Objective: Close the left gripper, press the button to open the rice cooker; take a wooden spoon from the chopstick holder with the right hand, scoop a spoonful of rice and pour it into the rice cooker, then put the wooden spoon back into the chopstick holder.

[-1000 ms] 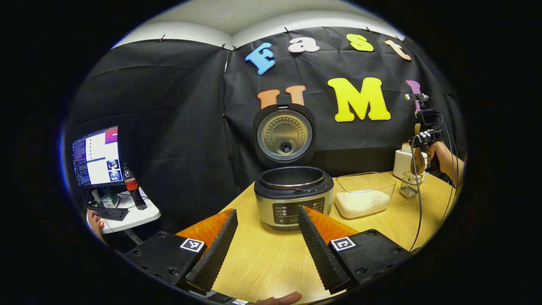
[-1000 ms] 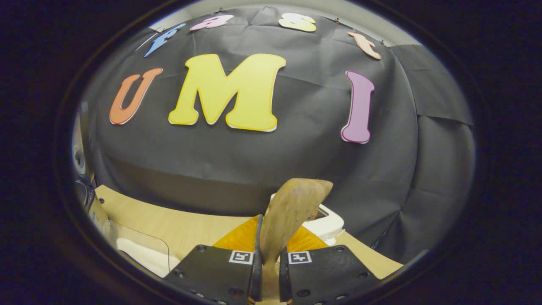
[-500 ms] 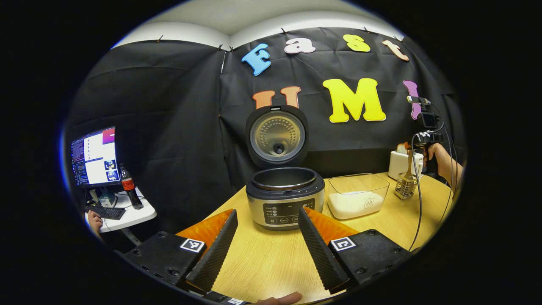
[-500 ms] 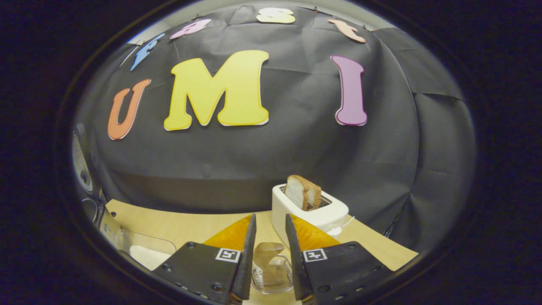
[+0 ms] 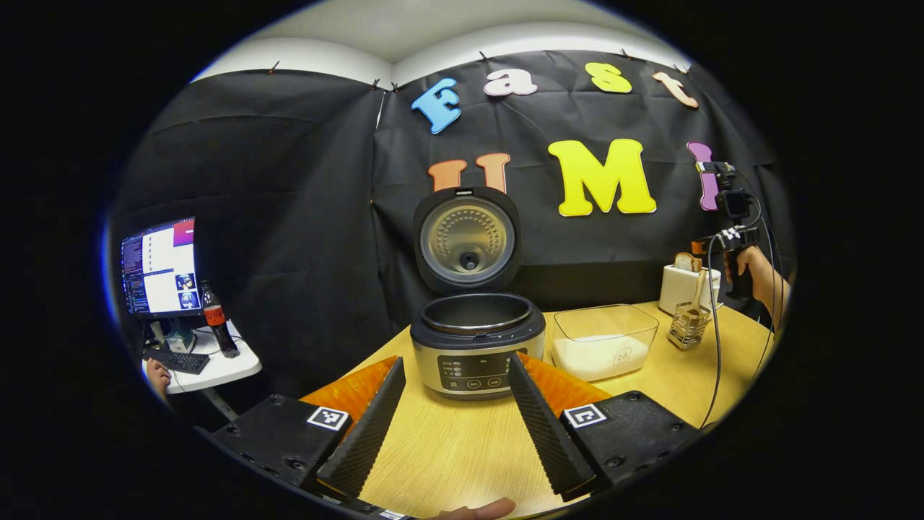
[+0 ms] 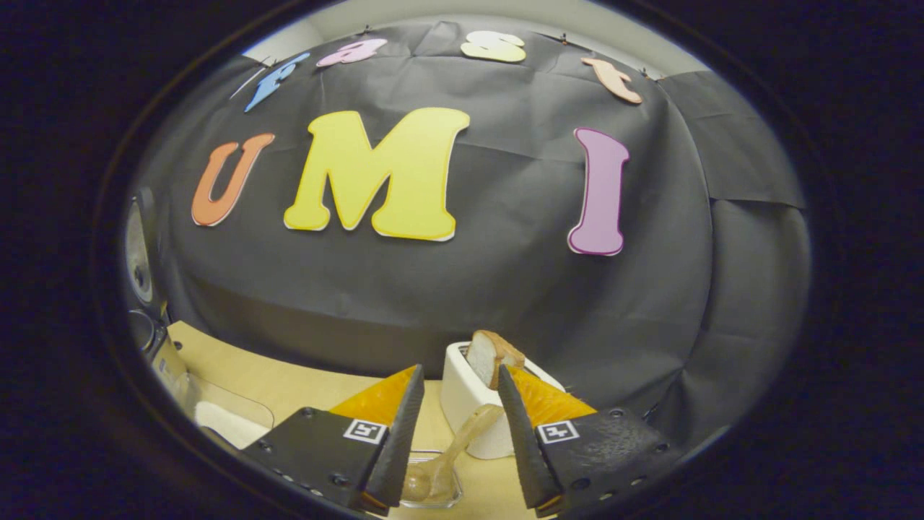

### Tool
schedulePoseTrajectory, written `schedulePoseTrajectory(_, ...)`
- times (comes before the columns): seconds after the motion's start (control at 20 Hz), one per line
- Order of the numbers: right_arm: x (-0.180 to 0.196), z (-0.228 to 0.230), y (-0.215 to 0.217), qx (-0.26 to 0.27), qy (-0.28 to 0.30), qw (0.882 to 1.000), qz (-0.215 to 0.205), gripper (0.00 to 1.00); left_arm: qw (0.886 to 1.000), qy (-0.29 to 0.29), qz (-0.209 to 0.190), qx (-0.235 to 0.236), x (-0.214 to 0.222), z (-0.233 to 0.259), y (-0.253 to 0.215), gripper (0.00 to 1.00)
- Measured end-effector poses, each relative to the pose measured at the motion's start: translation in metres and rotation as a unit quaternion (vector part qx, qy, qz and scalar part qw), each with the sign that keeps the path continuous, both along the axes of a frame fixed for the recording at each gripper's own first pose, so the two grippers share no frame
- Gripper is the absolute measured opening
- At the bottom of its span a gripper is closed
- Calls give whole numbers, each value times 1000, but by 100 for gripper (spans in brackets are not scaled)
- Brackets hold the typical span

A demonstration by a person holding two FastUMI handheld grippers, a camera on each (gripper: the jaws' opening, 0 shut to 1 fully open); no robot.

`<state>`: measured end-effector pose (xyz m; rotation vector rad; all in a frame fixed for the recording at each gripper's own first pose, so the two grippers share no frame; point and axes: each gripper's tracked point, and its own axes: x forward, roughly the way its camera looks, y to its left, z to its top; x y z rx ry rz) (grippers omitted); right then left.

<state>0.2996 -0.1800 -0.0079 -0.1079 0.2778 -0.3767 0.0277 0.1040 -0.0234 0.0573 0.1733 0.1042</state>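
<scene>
The rice cooker (image 5: 476, 347) stands open mid-table, its lid (image 5: 467, 242) upright and the pot dark inside. My left gripper (image 5: 456, 360) hovers open in front of it, holding nothing. To the right are the clear rice container (image 5: 603, 339) and the wire chopstick holder (image 5: 687, 325) with the wooden spoon (image 5: 696, 292) leaning in it. Above and behind the holder, a hand (image 5: 754, 271) holds my right gripper (image 5: 722, 242). In the right gripper view, my right gripper (image 6: 460, 370) is open above the spoon (image 6: 451, 455), which rests bowl-down in the holder (image 6: 433, 491) and touches neither finger.
A white toaster (image 6: 469, 404) with a slice of bread (image 6: 491, 354) stands just behind the holder. The rice container (image 6: 216, 415) and cooker (image 6: 141, 289) lie at the left edge of that view. A monitor (image 5: 160, 266) and bottle (image 5: 213, 318) stand on a side table far left.
The right gripper lowered the spoon into the holder, opened and let it go, then drew up and back. The left gripper stayed open and backed off slightly.
</scene>
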Motion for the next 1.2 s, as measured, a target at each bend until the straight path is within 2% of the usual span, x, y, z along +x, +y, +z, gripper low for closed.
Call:
schedulePoseTrajectory(0.2,-5,-13,5,13,12,1000,25,77,1000,-13,1,10,25,18,-6,93)
schedulePoseTrajectory(0.3,-8,-11,7,6,13,999,42,92,1000,-19,4,11,42,29,-8,92)
schedulePoseTrajectory(0.35,-12,-7,8,0,9,999,51,96,1000,-22,6,11,50,36,-9,92)
schedulePoseTrajectory(0.45,-22,5,12,-5,-1,998,69,96,999,-31,7,17,68,52,-10,92)
schedulePoseTrajectory(0.65,-54,24,35,10,-29,990,136,95,999,-44,2,5,107,86,-17,92)
schedulePoseTrajectory(0.95,-102,10,64,77,-21,980,181,95,997,-70,27,-7,162,155,4,92)
schedulePoseTrajectory(1.2,-145,6,68,31,-36,980,192,94,994,-93,58,-7,205,214,32,92)
